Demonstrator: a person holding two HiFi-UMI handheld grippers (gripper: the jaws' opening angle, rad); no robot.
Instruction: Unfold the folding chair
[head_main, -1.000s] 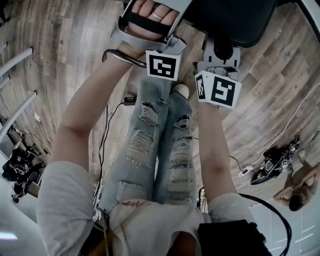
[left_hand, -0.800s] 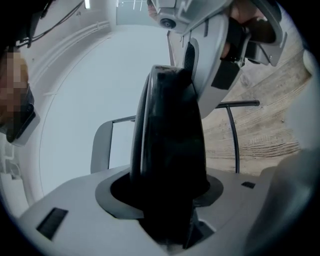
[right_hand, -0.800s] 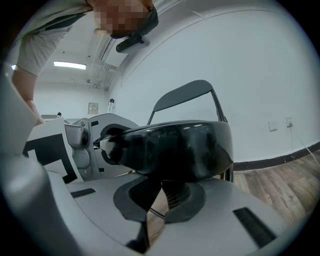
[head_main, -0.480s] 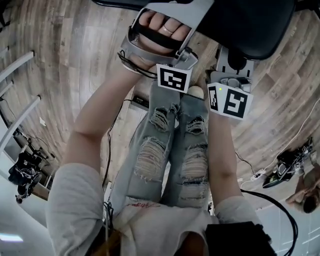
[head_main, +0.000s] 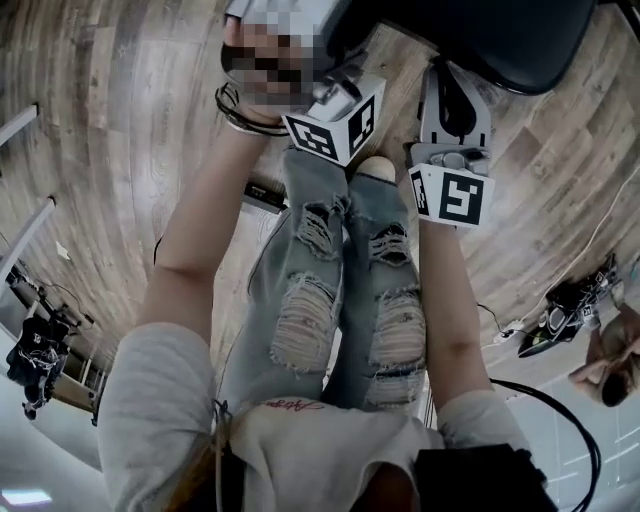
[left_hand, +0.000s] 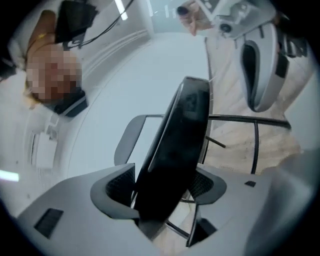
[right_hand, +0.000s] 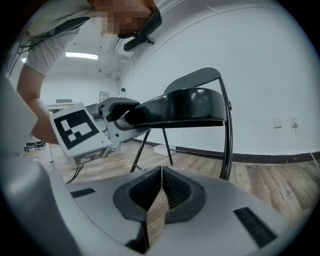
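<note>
Wood-plank flooring runs under the person's feet. Closest in, the right gripper has its jaws pressed together on nothing, just below the seat's front. Beside it, the left gripper has rolled over since a second ago. Its jaws have just been spreading, and the seat edge sits between them with bare pad mesh showing on both sides. Beyond, the folding chair stands on its legs, seat about level and backrest up. I'd judge it unfolded and being let go. No brand shows, only square black-and-white markers on the cubes. Red script at the waistband, possibly a label, is too small to read.
</note>
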